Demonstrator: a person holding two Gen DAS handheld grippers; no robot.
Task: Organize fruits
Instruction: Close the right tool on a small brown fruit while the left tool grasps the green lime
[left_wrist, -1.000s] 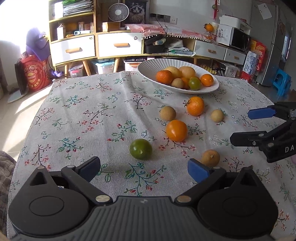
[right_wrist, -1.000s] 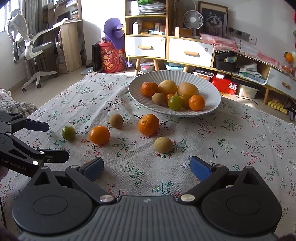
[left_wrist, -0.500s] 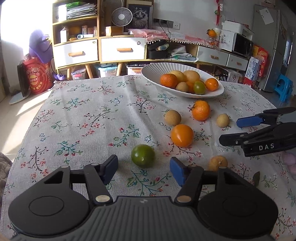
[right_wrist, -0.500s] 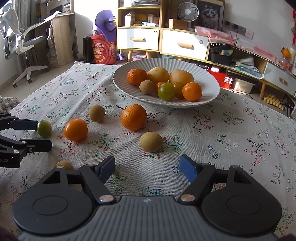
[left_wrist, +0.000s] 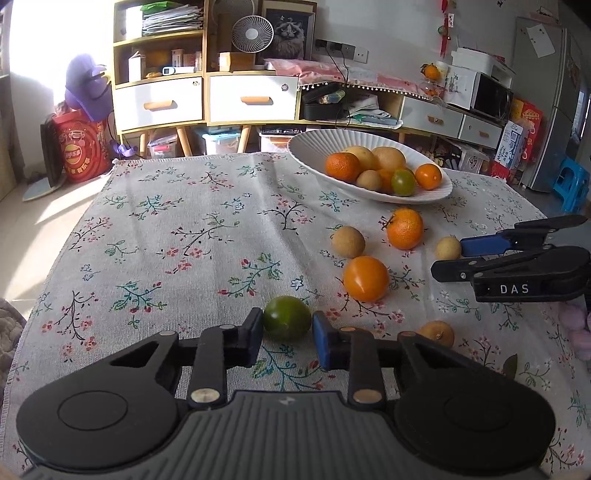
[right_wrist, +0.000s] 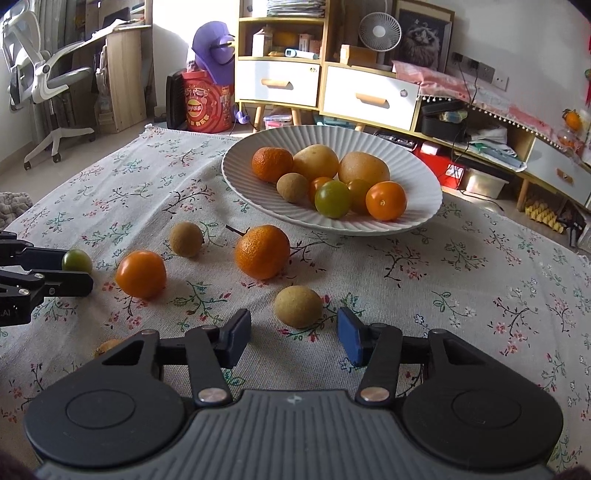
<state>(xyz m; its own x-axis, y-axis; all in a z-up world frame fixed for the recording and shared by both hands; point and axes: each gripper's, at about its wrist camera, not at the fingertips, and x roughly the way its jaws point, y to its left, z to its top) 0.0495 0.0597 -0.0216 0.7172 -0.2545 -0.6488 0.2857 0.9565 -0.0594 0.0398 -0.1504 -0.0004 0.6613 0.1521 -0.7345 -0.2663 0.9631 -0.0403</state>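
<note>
A green fruit (left_wrist: 286, 323) lies on the flowered tablecloth (left_wrist: 184, 236). My left gripper (left_wrist: 287, 338) is closing its jaws on it, and both blue pads press its sides. The right wrist view shows the same grip, left gripper (right_wrist: 77, 269) on green fruit (right_wrist: 77, 260). My right gripper (right_wrist: 293, 336) is closing its jaws around a brown oval fruit (right_wrist: 298, 306) without touching it. The right gripper (left_wrist: 447, 257) reaches in from the right by that brown fruit (left_wrist: 447, 248). A white ribbed bowl (right_wrist: 424, 177) at the back holds several fruits.
Loose on the cloth are an orange fruit (right_wrist: 140, 273), a stemmed mandarin (right_wrist: 262, 251), a round brown fruit (right_wrist: 185, 239) and a small brownish one (left_wrist: 436, 332). Cabinets (left_wrist: 251, 99) stand beyond the table's far edge, and an office chair (right_wrist: 40, 74) stands far left.
Both grippers' jaws narrowed from wide open. The left pads came in onto the green fruit. The right gripper edged forward and down, bringing the brown fruit between its fingers.
</note>
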